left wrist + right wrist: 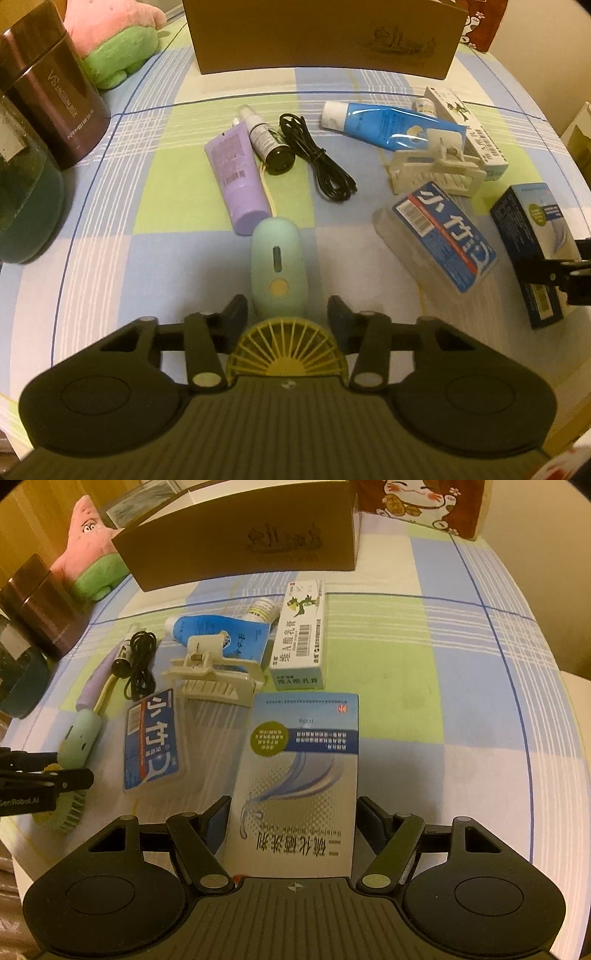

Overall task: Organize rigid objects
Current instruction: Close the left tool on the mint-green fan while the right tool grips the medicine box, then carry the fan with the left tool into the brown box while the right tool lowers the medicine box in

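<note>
The left gripper (288, 314) jaws are standing apart around the light, stiff mint fan (277, 266); the right gripper (291, 819) jaws are clamping the light, crushable box (299, 775) by its sides.

The brown canister (55, 107) reads "VACUUM" along its side. The white carton (301, 635) carries "维A酸乳膏" and a barcode. The blue-and-silver box (295, 775) shows "硫化硒洗剂" and "100g" — upside down. "GenRobot.AI" stands on the left gripper (22, 801).
</note>
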A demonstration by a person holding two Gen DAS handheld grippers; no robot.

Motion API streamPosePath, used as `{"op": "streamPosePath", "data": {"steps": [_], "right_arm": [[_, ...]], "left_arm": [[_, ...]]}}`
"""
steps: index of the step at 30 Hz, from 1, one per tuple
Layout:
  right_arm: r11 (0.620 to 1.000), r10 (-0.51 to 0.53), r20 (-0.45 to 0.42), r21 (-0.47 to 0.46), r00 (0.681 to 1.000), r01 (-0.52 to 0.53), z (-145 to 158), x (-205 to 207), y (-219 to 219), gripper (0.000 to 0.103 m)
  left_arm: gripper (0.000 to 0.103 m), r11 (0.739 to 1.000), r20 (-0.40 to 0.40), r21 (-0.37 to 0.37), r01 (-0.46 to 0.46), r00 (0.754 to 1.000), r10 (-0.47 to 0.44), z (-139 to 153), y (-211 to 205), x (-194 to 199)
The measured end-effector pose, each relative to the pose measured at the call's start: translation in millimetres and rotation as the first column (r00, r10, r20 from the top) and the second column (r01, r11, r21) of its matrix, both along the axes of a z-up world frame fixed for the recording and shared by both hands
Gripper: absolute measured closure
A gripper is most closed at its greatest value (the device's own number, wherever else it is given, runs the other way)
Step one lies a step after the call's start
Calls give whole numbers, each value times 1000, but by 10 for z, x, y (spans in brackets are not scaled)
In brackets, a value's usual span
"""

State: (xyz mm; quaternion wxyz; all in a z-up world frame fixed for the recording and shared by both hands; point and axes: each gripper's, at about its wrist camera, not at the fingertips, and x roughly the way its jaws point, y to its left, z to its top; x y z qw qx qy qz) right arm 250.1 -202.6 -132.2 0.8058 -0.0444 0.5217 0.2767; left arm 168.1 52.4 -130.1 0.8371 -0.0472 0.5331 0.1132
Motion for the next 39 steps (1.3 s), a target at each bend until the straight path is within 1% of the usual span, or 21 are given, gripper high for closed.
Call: {"op": "streamPosePath", "data": {"steps": [1,2,3,8,11,17,20,23,26,29,35,39], "right_arm": [[1000,4,6,-2,1000,-4,-4,2,2,31],[1000,8,10,0,1000,-8,-7,3,-3,31],[1000,13,13,0,1000,-13,-9,0,-8,32],[999,26,43,23,999,-27,14,-44,-135,37],[999,16,35,49,999,-17,51,-42,-265,38],[994,6,46,111,999,-11,188,-58,-548,38],[990,20,50,140,999,-26,260,-68,-668,38],[987,40,64,150,997,-49,302,-79,-731,38],[986,53,72,153,996,-63,330,-87,-752,38],[983,67,79,166,995,-80,394,-89,-756,38],[978,73,93,188,993,-89,487,-47,-658,38],[978,63,103,192,993,-82,538,-11,-569,38]], "left_arm": [[66,1000,3,5,1,1000,-1,3,-8,10],[74,1000,5,17,4,1000,-4,7,-25,15],[74,1000,8,29,11,1000,-12,11,-47,16],[74,999,5,37,7,1000,-7,15,-164,-62],[74,999,16,45,1,1000,-2,28,-255,-145],[74,998,71,54,-35,997,31,133,-449,-353],[74,996,103,64,-55,994,48,201,-538,-440],[74,994,132,76,-85,989,74,251,-602,-493],[74,991,154,71,-111,983,99,299,-624,-527],[74,991,172,75,-113,980,99,372,-655,-545],[74,993,216,70,-97,973,79,519,-636,-520],[74,996,262,61,-68,964,50,647,-556,-440]]}}
